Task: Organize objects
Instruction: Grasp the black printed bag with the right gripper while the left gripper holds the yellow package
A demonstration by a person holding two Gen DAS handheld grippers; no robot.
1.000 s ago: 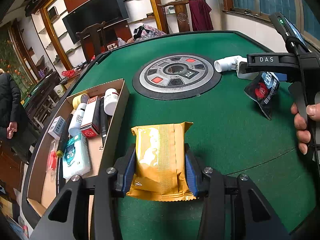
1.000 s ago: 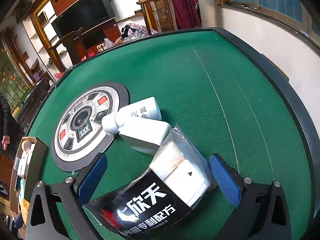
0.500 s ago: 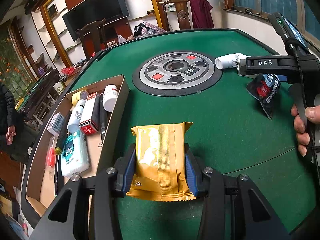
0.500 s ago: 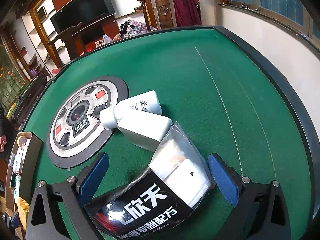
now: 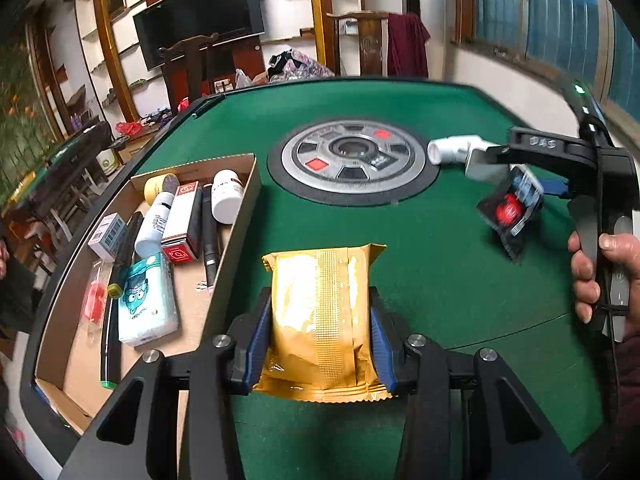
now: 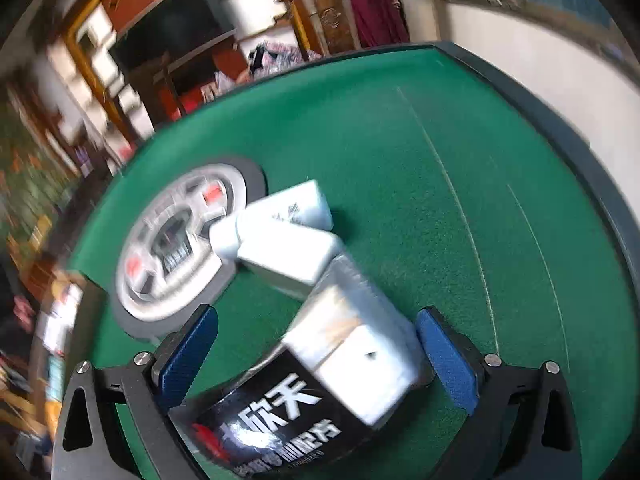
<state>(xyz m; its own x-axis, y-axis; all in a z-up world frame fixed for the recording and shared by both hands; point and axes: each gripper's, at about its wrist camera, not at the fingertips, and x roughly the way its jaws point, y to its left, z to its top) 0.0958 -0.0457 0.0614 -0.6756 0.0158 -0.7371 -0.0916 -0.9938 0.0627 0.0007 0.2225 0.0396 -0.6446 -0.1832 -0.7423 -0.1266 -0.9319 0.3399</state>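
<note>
A green felt table [image 5: 460, 288] with a dark raised rim carries everything. Set into its middle is a round grey dial panel [image 5: 352, 156] with 2 red buttons. At the left edge lies an open cardboard box [image 5: 236, 216]. To the right of the panel 2 white bottles [image 6: 288, 236] lie on their sides, touching each other. Just beside them is a black-and-clear packet [image 6: 332, 368]; whether it rests on the felt cannot be told.
</note>
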